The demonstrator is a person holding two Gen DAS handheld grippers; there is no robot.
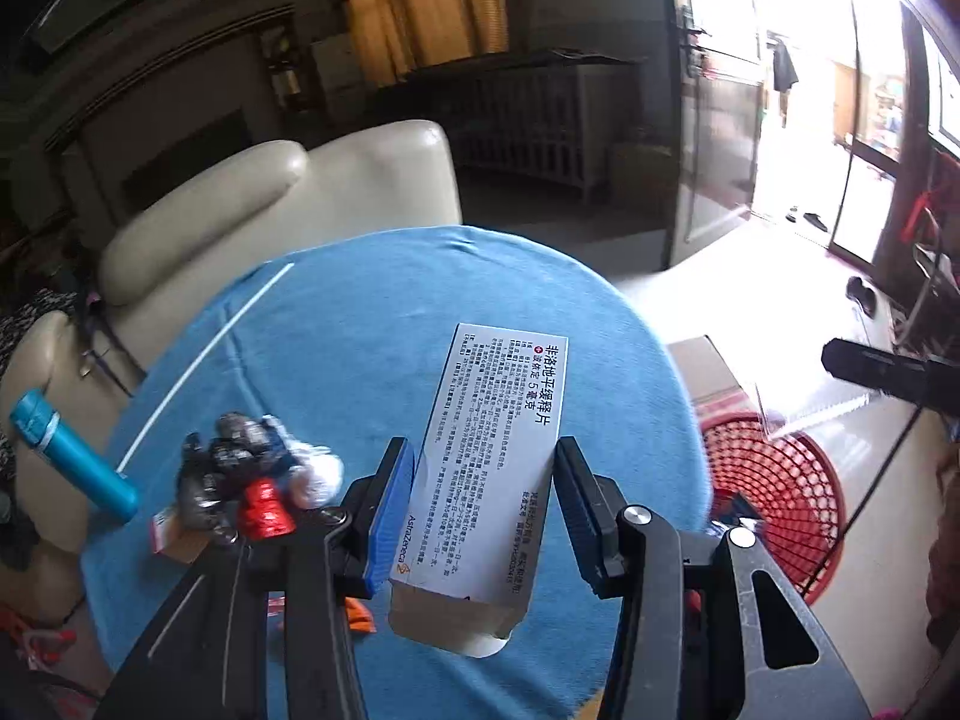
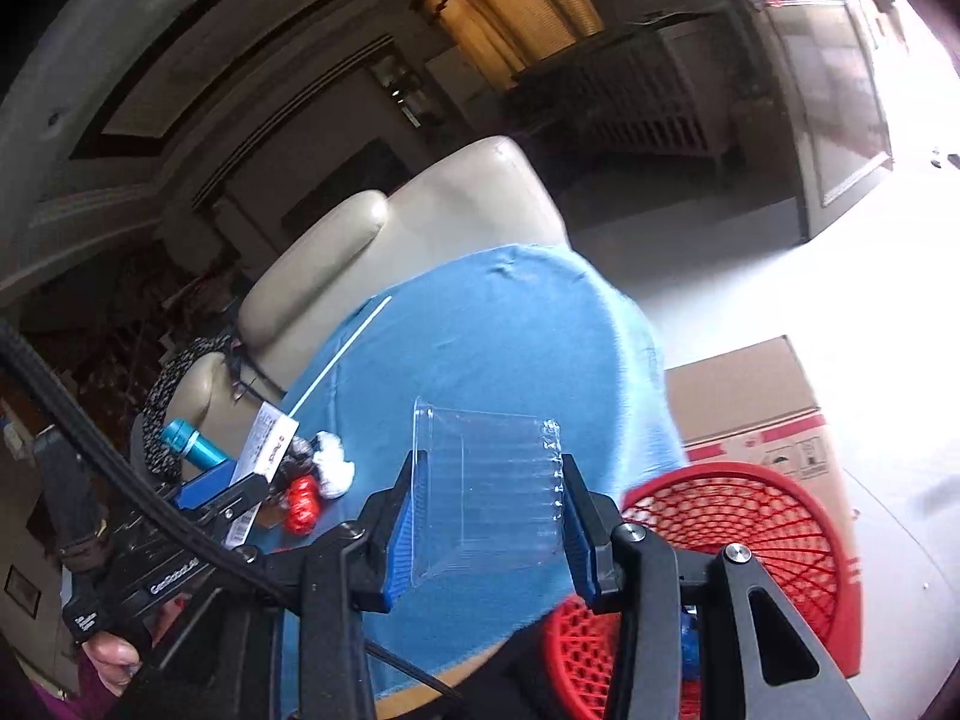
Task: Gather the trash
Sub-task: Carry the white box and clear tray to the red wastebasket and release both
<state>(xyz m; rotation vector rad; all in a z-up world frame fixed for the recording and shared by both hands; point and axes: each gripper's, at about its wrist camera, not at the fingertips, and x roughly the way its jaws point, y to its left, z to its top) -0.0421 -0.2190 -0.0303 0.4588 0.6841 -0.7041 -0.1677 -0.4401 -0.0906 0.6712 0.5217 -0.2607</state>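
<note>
My left gripper (image 1: 483, 483) is shut on a white medicine box (image 1: 489, 462) with printed text, held above the blue-covered round table (image 1: 360, 330). My right gripper (image 2: 489, 510) is shut on a clear plastic tray (image 2: 486, 486), also over the table. The red mesh basket (image 2: 738, 534) stands on the floor to the right of the table, seen as a red basket (image 1: 774, 492) in the left wrist view too. A heap of crumpled wrappers (image 1: 252, 480) in black, red and white lies on the table's left part. The left gripper with its box (image 2: 264, 450) shows at the left of the right wrist view.
A white stick (image 1: 204, 360) lies across the cloth. A blue bottle (image 1: 72, 456) rests on the cream sofa (image 1: 270, 192) behind the table. A cardboard box (image 2: 750, 402) stands on the floor beyond the basket. A hand (image 2: 111, 660) holds the left tool.
</note>
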